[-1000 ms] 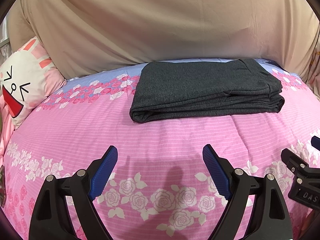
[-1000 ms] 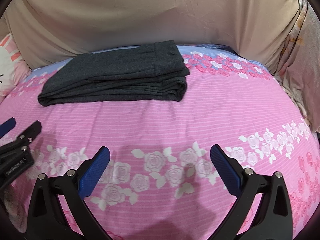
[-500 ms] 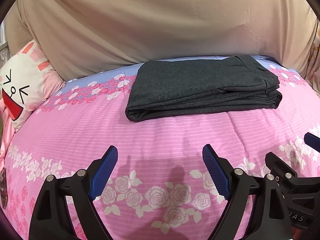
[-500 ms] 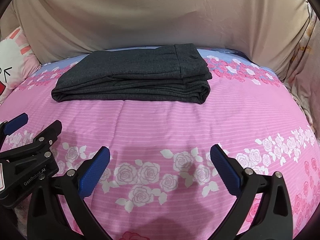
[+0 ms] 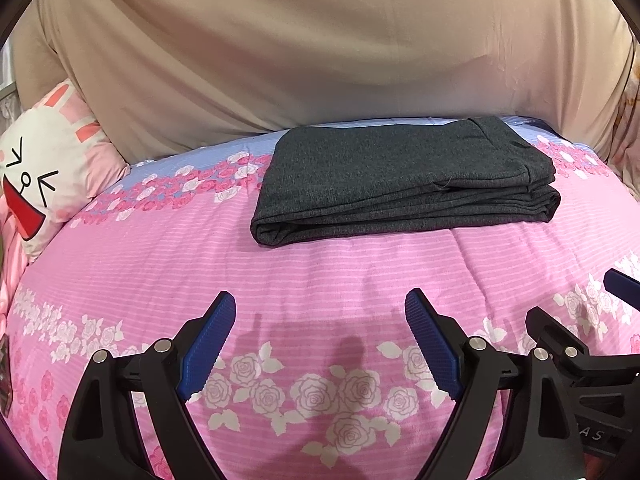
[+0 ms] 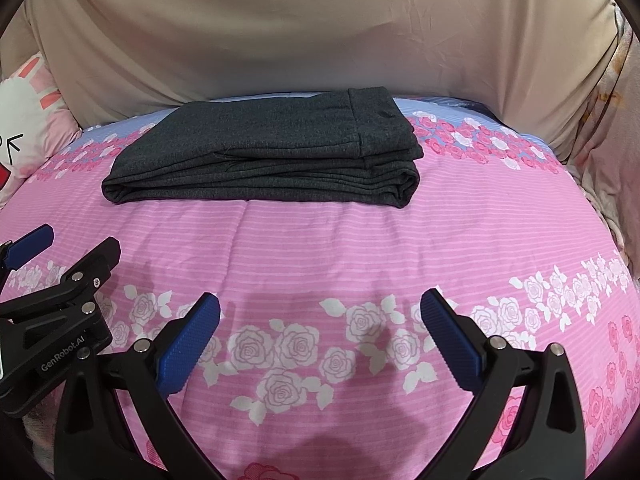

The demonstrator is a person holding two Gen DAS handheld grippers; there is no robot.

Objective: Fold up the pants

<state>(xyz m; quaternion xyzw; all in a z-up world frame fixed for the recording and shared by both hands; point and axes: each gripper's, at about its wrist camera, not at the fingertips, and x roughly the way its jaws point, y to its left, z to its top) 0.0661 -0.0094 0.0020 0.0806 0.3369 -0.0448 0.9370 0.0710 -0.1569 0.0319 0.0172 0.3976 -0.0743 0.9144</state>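
Left wrist view
- My left hand-held gripper [image 5: 320, 340]: released, blue pads spread wide, nothing between them, hovering over the pink rose-print bedspread [image 5: 320, 264].
- Pants [image 5: 404, 182]: dark grey, folded into a flat stacked rectangle, lying on the bedspread well ahead of my pads, a little to the right, near the beige sheet [image 5: 320, 60] at the back.
- Pillow [image 5: 44, 168]: white cartoon bunny face, at the far left edge of the bed.
- My right hand-held gripper [image 5: 576, 300]: close beside my left one, at the lower right.

Right wrist view
- My right hand-held gripper [image 6: 320, 338]: released, pads wide apart, empty, above the white rose band.
- Pants [image 6: 264, 156]: same folded stack, ahead and slightly left, waistband end on the right.
- My left hand-held gripper [image 6: 76, 244]: at the lower left, just beside mine, clear of the pants.
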